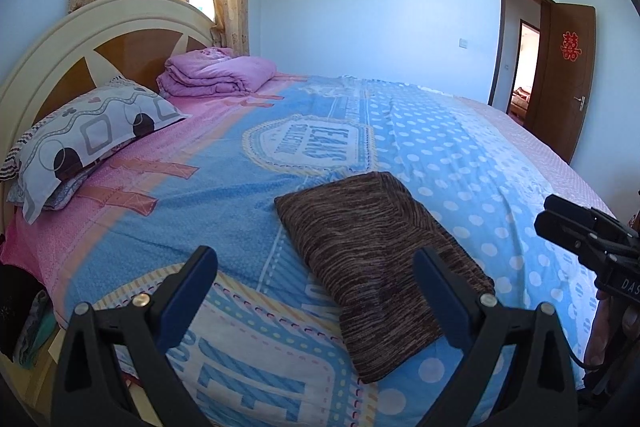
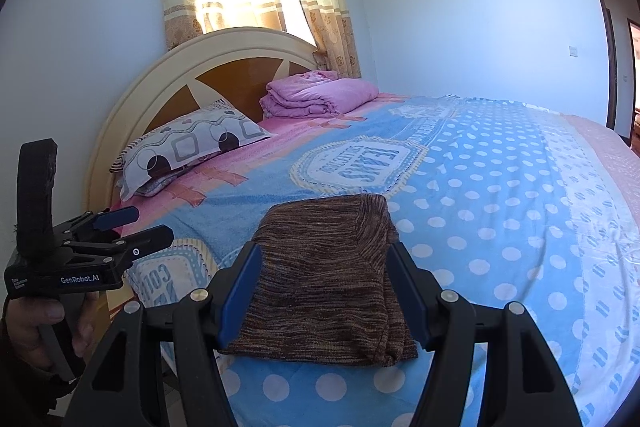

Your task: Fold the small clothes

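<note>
Right wrist view has the brown knit garment (image 2: 328, 279) lying folded into a neat rectangle on the blue dotted bedspread (image 2: 500, 227), near the bed's front edge, and the right gripper (image 2: 324, 291) hangs above it with jaws parted, nothing pinched as far as I can tell. Off to the side the left gripper (image 2: 132, 227) is spread wide and empty, held clear in a hand (image 2: 40, 323). This looks like the finishing check: best to press the layers flat and square up the corners, not lift. There is plenty of open bedspread beyond the garment; pillow (image 2: 188, 151) and pink quilt (image 2: 320, 93) sit well apart at the headboard.
</note>
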The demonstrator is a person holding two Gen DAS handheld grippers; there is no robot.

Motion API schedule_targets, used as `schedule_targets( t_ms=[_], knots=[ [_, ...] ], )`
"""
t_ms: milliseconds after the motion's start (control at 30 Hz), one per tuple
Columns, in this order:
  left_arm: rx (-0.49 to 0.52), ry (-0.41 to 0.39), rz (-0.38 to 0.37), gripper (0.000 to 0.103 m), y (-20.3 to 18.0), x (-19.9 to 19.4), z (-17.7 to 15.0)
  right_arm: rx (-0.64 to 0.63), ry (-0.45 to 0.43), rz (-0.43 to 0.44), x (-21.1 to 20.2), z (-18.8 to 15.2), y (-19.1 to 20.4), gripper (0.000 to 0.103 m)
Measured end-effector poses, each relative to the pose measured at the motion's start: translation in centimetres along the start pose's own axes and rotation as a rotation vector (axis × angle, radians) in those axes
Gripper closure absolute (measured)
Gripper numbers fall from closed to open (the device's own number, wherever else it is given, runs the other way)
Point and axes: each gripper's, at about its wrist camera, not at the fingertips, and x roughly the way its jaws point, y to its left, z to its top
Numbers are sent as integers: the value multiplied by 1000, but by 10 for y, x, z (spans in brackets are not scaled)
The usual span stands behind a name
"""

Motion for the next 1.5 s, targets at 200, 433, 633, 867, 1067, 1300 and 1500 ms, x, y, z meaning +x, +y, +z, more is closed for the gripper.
schedule_targets(
  t_ms=[200, 433, 633, 867, 1067, 1300, 1500],
  knots=[
    [1, 3, -2, 2, -1, 1, 1, 7, 3, 1, -1, 0, 0, 37],
    [1, 5, -3, 2, -1, 2, 1, 10, 1, 5, -1, 0, 0, 37],
    [3, 5, -2, 2, -1, 2, 1, 7, 2, 7, 0, 0, 2, 37],
    [3, 11, -2, 2, -2, 3, 1, 6, 0, 9, -1, -1, 3, 37],
    [5, -6, -15, 0, 0, 0, 2, -3, -10, 9, -2, -1, 4, 37],
    [6, -33, 8, 0, 3, -4, 5, -20, -66, 16, -13, 2, 9, 37],
    [-20, -10, 32, 0, 10, 2, 6, -51, -85, 24, -16, 3, 16, 37]
  ],
)
